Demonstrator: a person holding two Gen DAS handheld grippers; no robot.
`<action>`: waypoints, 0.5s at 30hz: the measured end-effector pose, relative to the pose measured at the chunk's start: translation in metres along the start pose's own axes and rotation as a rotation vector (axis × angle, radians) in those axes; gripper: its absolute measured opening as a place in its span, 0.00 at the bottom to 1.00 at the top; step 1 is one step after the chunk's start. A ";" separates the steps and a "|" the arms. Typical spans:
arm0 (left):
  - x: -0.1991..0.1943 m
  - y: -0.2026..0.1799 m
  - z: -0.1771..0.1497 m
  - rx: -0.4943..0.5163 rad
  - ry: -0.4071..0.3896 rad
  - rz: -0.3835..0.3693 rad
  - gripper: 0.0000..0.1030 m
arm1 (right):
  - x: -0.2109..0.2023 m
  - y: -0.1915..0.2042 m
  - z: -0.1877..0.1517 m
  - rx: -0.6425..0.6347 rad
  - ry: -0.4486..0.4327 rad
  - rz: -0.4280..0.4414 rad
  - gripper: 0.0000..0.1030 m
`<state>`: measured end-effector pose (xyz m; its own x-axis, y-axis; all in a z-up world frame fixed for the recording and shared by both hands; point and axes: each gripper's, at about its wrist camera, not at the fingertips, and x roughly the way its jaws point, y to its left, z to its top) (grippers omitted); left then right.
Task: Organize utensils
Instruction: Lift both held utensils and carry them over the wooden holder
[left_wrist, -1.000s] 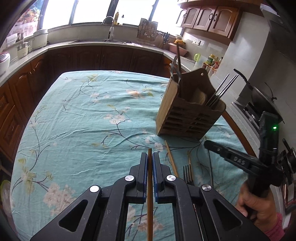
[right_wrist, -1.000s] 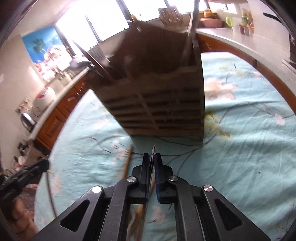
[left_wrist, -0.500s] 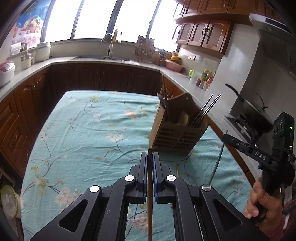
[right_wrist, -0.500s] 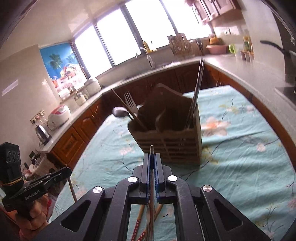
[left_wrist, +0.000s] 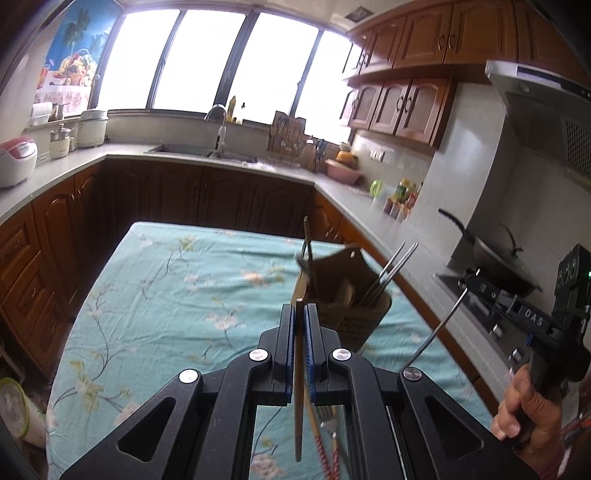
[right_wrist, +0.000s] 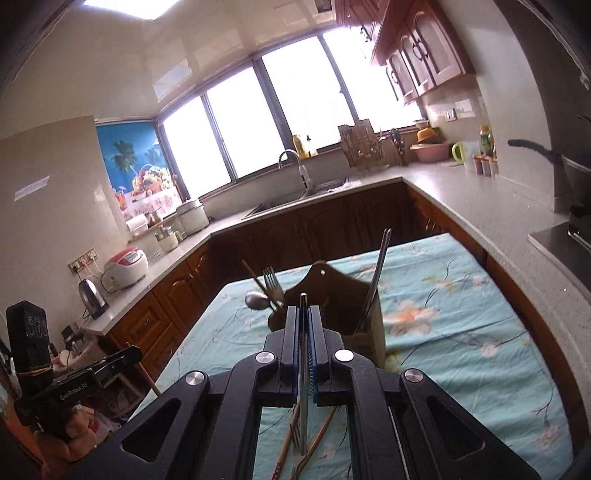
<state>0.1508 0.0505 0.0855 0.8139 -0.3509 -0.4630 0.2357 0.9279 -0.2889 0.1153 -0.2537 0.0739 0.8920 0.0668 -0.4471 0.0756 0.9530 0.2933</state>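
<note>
My left gripper (left_wrist: 299, 314) is shut on a wooden chopstick (left_wrist: 298, 387), held upright above the table. My right gripper (right_wrist: 303, 314) is shut on a metal chopstick (right_wrist: 303, 387); it also shows in the left wrist view (left_wrist: 436, 328), at the right. The wooden utensil holder (left_wrist: 351, 295) stands on the floral tablecloth (left_wrist: 177, 295) ahead of both grippers. In the right wrist view the holder (right_wrist: 365, 295) has a fork (right_wrist: 272, 282), a spoon (right_wrist: 256, 300) and metal chopsticks (right_wrist: 376, 280) in it. A fork and chopsticks (right_wrist: 295, 439) lie on the cloth below.
Counters run around the table, with a sink (left_wrist: 207, 151), rice cookers (left_wrist: 16, 160) and a kettle (right_wrist: 92, 299). A wok (left_wrist: 495, 258) sits on the stove to the right. The other hand-held gripper (right_wrist: 74, 380) shows at the left of the right wrist view.
Both grippers have risen from just above the cloth, each with its chopstick. The holder now looks smaller and lower in both views.
</note>
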 end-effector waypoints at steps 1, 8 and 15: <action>0.001 0.000 0.001 -0.004 -0.009 -0.003 0.04 | -0.001 -0.001 0.003 0.000 -0.011 -0.005 0.04; 0.004 -0.006 0.020 -0.025 -0.107 -0.031 0.04 | -0.005 -0.012 0.023 0.014 -0.084 -0.034 0.04; 0.031 -0.009 0.042 -0.042 -0.190 -0.046 0.04 | 0.000 -0.020 0.052 0.016 -0.143 -0.052 0.04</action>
<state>0.1962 0.0367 0.1086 0.8893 -0.3588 -0.2834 0.2557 0.9041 -0.3424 0.1376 -0.2879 0.1122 0.9412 -0.0261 -0.3369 0.1289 0.9493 0.2867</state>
